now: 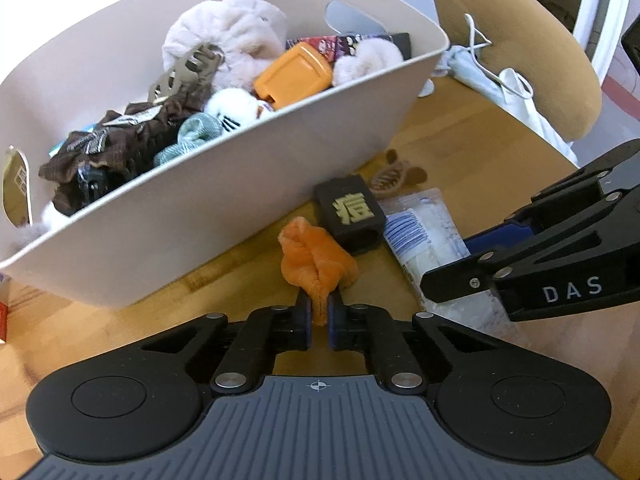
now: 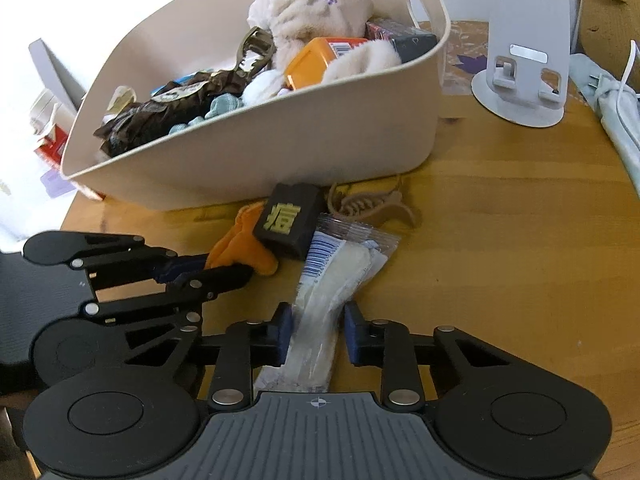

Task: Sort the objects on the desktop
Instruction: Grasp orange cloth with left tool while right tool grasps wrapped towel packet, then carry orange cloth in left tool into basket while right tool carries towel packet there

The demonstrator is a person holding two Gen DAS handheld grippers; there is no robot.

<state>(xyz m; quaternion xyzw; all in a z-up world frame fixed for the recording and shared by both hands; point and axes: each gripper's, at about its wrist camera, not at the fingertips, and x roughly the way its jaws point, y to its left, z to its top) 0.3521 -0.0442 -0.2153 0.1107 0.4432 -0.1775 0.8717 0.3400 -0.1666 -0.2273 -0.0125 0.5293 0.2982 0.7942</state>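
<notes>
My left gripper [image 1: 319,304] is shut on an orange fuzzy scrunchie [image 1: 316,260] that rests on the wooden table just in front of the beige bin [image 1: 240,208]. The right wrist view shows the same grip [image 2: 224,270] on the scrunchie [image 2: 240,248]. My right gripper [image 2: 316,320] has its blue pads against the sides of a clear plastic packet with a barcode [image 2: 336,272], pointing down at it. From the left wrist view the right gripper [image 1: 452,264] sits over that packet [image 1: 420,232]. A black box with a gold character [image 2: 290,220] lies between scrunchie and packet.
The bin [image 2: 280,148] is full of fluffy items, scrunchies, an orange case and small boxes. A beige hair claw [image 2: 372,204] lies by the bin's wall. A white stand [image 2: 524,60] is at the back right, and pale cloth with white cords [image 2: 612,104] lies at the far right edge.
</notes>
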